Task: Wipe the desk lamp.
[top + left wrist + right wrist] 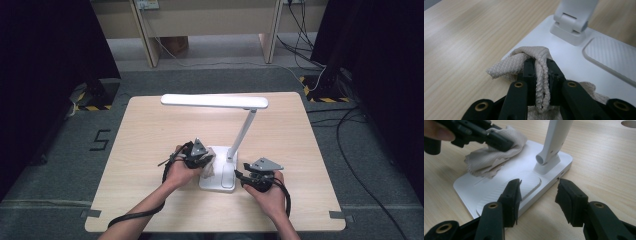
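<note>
Right, left gripper has its jaws clamped on the cloth: keep it flat on the lamp base and wipe slowly. Right gripper sits jaws apart astride the base edge; steady it there.

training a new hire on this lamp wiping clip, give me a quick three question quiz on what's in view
1. True or false: the left gripper is shut on the cloth.
2. Which part of the desk lamp does the cloth lie on? A) the light bar B) the lamp base C) the upright arm
3. How do the jaws of the right gripper stand, and what do they grip?

Key
1. True
2. B
3. Open, gripping nothing, beside the base's edge
</note>
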